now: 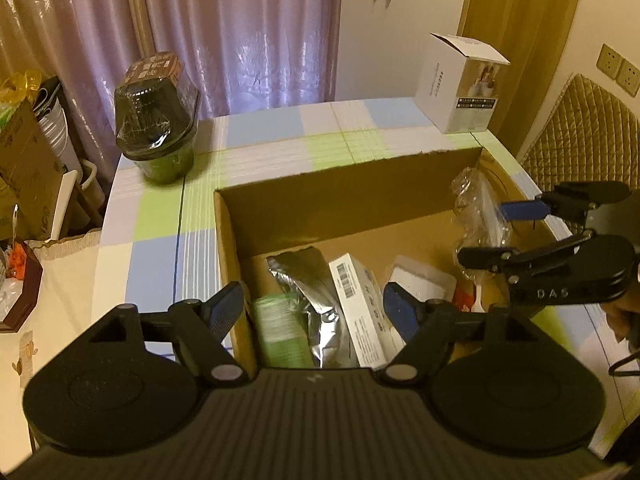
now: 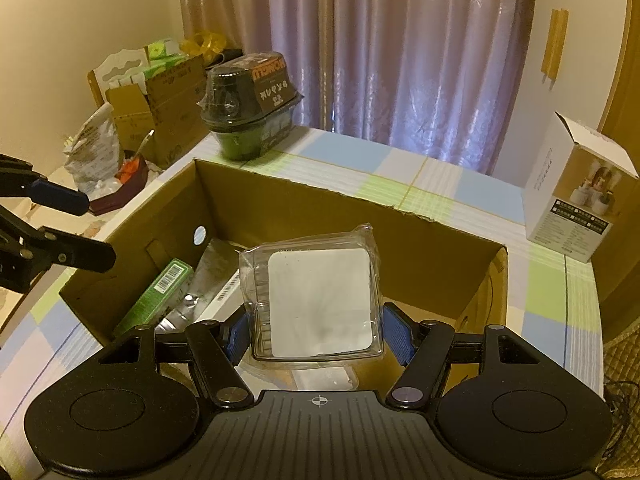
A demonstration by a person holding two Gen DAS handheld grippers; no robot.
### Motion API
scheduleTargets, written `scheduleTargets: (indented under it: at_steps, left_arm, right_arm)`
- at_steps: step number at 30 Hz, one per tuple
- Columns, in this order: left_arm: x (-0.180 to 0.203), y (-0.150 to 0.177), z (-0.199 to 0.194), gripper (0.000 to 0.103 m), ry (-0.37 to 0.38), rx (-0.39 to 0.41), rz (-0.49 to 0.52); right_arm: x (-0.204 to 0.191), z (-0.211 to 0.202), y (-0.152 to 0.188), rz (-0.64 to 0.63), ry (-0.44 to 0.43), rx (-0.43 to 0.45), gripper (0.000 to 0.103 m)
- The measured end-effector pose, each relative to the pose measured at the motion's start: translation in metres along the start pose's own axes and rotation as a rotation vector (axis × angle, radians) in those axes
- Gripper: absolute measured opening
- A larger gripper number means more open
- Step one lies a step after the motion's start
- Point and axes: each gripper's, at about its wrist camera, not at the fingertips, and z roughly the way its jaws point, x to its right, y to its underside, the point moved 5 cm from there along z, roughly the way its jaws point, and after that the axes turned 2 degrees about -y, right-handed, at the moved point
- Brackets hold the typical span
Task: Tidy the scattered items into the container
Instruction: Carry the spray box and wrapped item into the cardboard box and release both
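Observation:
An open cardboard box [image 1: 340, 172] [image 2: 340, 196] sits on the checked tablecloth. In it lie a green packet [image 1: 280, 328] [image 2: 160, 296], a silver pouch [image 1: 308, 292] and a white barcoded box [image 1: 360, 308]. My left gripper [image 1: 314, 312] [image 2: 80, 226] hovers open over the box's near left corner, with nothing between its fingers. My right gripper [image 2: 318, 336] [image 1: 500, 232] is shut on a clear plastic case [image 2: 316, 300] [image 1: 476, 208] with a white pad inside, held above the box's right side.
A dark lidded bowl pack [image 1: 156, 120] [image 2: 248, 108] stands on the table behind the box at the left. A white carton [image 1: 460, 84] [image 2: 576, 200] stands at the back right. Cardboard and bags [image 2: 152, 96] crowd the left; a quilted chair [image 1: 580, 136] is on the right.

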Motion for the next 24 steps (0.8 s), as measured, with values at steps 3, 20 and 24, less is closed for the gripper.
scheduleTargets:
  at_steps: [3, 20, 24]
  left_arm:
    - [0.0, 0.005, -0.002, 0.073, -0.003, -0.007, 0.005]
    - [-0.003, 0.007, -0.014, 0.073, 0.0, 0.002, 0.0]
    - [-0.003, 0.006, -0.015, 0.073, 0.005, 0.003, -0.001]
  right_arm:
    - [-0.003, -0.003, 0.0, -0.003, -0.004, 0.002, 0.07]
    - [-0.012, -0.012, -0.003, -0.02, 0.005, -0.003, 0.07]
    - [-0.012, -0.012, -0.004, -0.014, 0.003, -0.002, 0.07]
